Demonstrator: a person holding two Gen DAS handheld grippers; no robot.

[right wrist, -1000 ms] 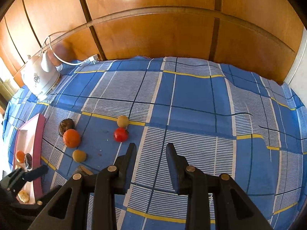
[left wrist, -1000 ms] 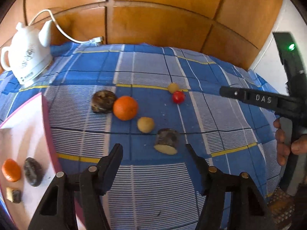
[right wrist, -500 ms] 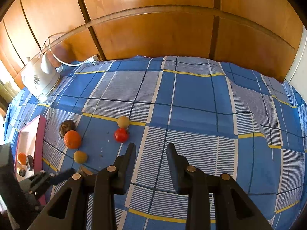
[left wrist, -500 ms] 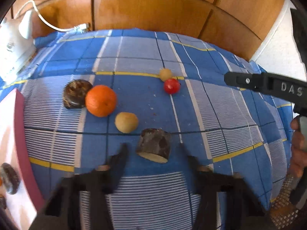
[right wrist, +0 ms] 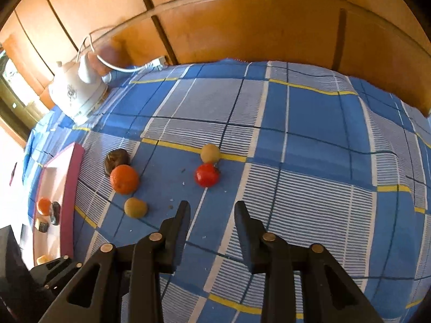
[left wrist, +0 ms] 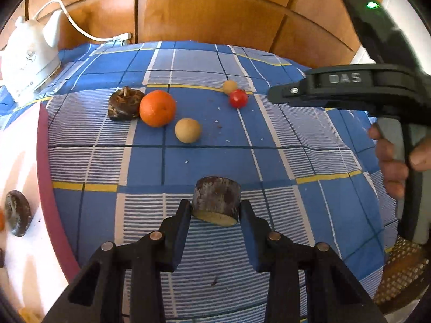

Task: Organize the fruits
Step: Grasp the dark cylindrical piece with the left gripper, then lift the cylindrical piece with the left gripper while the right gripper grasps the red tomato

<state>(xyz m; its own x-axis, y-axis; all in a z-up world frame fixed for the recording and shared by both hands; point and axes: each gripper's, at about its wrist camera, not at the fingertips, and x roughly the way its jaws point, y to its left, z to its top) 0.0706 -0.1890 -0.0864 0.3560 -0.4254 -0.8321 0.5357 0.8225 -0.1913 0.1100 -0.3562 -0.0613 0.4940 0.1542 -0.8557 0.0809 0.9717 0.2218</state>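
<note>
Left gripper (left wrist: 215, 210) is clamping the cut fruit piece (left wrist: 216, 200). Right gripper (right wrist: 211, 210) is opening, nothing between its jaws, red fruit (right wrist: 207, 175) lying at 12 o'clock.

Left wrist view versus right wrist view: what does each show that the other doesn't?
Only the left wrist view shows the cut brown chunk clamped in the left claw, plus a hand gripping the other tool. Only the right wrist view shows the right claw, opening with nothing between its fingers. Both show the orange, tomato, kettle and pink tray.
</note>
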